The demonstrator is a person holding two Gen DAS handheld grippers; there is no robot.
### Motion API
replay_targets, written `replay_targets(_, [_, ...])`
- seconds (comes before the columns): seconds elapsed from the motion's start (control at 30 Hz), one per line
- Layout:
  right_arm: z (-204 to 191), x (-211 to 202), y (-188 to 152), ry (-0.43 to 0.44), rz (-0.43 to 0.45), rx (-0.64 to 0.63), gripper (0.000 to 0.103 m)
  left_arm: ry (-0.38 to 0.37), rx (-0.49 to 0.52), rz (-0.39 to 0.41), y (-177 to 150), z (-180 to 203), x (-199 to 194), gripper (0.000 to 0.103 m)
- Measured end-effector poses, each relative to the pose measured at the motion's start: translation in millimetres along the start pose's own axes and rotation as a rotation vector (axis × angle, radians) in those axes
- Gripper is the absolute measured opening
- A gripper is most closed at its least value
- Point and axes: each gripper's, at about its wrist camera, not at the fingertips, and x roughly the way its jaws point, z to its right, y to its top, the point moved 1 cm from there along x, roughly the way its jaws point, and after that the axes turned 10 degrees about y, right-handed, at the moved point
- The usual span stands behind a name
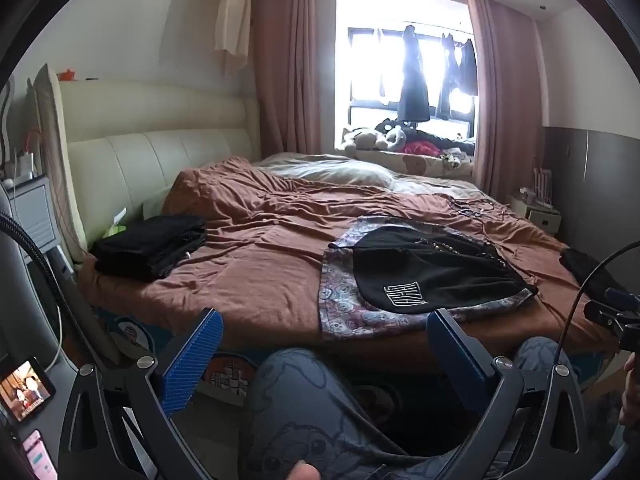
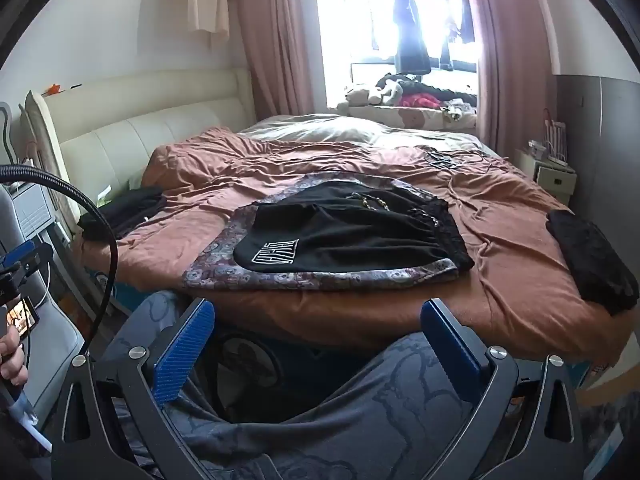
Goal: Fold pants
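**Left Wrist View: Both Grippers Wide, Pants Flat on Bed**

Left wrist view: my left gripper (image 1: 324, 354) stands with its blue pads spread fully apart and nothing between them. It hangs short of the bed edge, above my knee in grey printed fabric (image 1: 304, 408).

Right wrist view: my right gripper (image 2: 316, 342) is likewise spread to its full width and holds nothing. It also sits short of the bed edge, over my lap.

The black pants (image 2: 352, 232) lie flat on the brown bedcover (image 2: 500, 248), near the front edge, with white lettering facing up. They rest on a patterned cloth (image 2: 224, 268) that shows around their near and left sides.

A folded black stack (image 1: 150, 246) sits at the left of the bed, near the cream headboard (image 1: 160, 152). Another black garment (image 2: 592, 260) lies at the right edge of the bed, well apart from the pants.
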Motion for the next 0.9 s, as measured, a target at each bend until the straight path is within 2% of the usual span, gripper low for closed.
replay_targets(0.07, [-2.3, -5.9, -2.4, 0.006, 0.027, -0.017, 0.103, 0.001, 0.004, 0.01, 0.1, -0.1, -0.2, 0.103])
replay_targets(0.13, [-0.8, -0.2, 1.9, 0.004, 0.002, -0.012, 0.103, 0.003, 0.004, 0.01, 0.0, 0.2, 0.2, 0.103])
replay_targets(0.43, [-5.7, -6.3, 4.6, 0.009, 0.024, -0.019, 0.103, -0.013, -0.008, 0.022, 9.1, -0.8, -6.9, 0.103])
replay_targets(0.9, [-5.4, -12.7, 11.7, -0.005, 0.046, -0.023, 0.103, -0.045, -0.026, 0.027, 4.4, -2.4, -9.9, 0.103])
